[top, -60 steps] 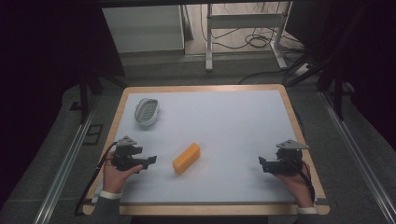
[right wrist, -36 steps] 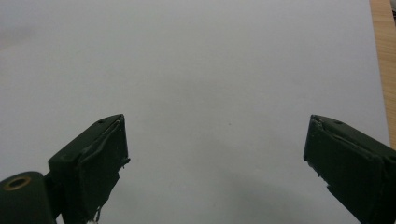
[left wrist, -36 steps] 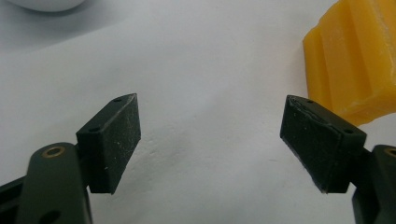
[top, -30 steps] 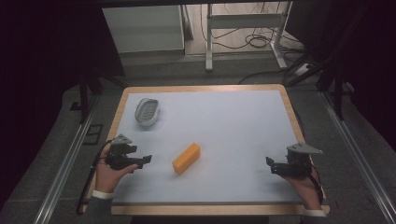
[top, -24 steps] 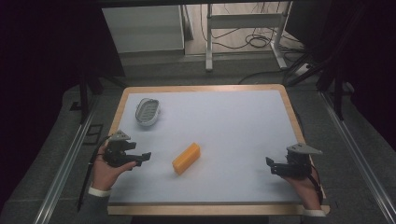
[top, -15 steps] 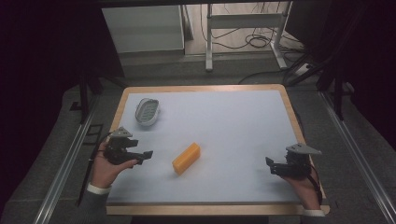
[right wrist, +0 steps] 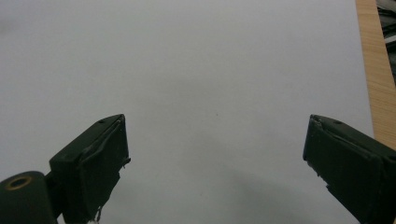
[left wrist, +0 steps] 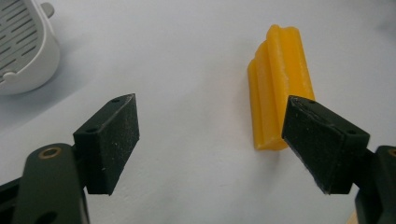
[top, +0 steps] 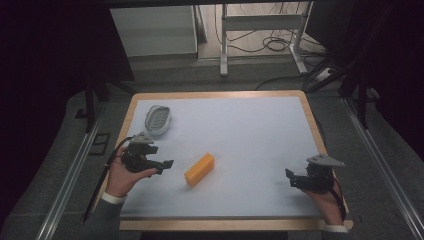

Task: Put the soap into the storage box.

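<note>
A yellow ridged block (top: 199,169) lies on the white table top, left of centre. My left gripper (top: 167,164) stands open just left of it, jaws pointing toward it. In the left gripper view the yellow block (left wrist: 279,84) lies ahead, partly behind the right-hand jaw, and the gap of the left gripper (left wrist: 219,140) holds nothing. A white slotted dish (top: 157,119) sits at the far left of the table; its corner, the white dish (left wrist: 23,46), shows at top left. My right gripper (top: 290,176) is open near the table's right front, over bare surface; between the jaws of the right gripper (right wrist: 215,163) is nothing.
The white table top has a wooden rim (top: 215,95), also seen as a wooden rim (right wrist: 373,70) at the right. A metal stand and cables (top: 270,40) lie on the floor beyond the far edge. Rails run along both sides of the table.
My left gripper drew back leftward, then shifted slightly toward the yellow block. My right gripper moved back toward the table's right front edge. The block and dish stayed put.
</note>
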The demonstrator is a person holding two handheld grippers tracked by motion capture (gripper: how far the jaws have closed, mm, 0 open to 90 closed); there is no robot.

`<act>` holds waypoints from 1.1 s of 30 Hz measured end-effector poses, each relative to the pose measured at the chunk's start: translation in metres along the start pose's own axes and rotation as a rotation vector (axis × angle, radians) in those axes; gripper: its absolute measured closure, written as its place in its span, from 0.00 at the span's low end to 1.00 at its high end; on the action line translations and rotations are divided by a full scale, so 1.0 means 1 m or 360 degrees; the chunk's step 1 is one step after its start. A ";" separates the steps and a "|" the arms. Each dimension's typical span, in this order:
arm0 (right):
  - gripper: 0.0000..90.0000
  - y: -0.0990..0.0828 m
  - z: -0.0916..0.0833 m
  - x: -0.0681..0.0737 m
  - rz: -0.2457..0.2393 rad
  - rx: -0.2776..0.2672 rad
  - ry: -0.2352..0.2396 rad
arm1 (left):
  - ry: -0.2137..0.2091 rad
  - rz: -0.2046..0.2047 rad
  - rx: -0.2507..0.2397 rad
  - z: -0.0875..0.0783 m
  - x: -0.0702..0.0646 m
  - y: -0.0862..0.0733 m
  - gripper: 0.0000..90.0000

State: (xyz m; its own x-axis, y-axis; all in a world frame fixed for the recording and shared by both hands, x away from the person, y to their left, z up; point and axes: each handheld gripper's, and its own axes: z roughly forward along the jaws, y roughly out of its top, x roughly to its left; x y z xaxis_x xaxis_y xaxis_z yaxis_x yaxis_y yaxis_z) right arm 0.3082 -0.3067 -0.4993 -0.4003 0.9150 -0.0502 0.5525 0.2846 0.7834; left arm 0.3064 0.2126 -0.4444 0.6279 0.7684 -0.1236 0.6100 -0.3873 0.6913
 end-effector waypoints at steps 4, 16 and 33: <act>0.08 0.000 -0.001 0.000 0.0007 -0.0004 -0.0003 | -0.0011 0.0018 0.0019 0.005 -0.006 0.004 0.22; 0.08 -0.001 0.000 -0.001 0.0019 0.0013 -0.0022 | -0.0024 0.0069 0.0071 0.018 -0.019 0.012 0.22; 0.08 -0.003 0.001 -0.003 0.0013 0.0015 -0.0030 | -0.0064 0.0154 0.0129 0.039 -0.047 0.031 0.23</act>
State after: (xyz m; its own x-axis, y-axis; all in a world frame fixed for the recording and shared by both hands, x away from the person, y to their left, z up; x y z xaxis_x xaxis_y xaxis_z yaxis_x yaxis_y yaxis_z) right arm 0.3084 -0.3098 -0.5015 -0.3818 0.9226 -0.0556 0.5627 0.2797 0.7779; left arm 0.3147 0.1443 -0.4453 0.7034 0.7052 -0.0888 0.5817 -0.4994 0.6420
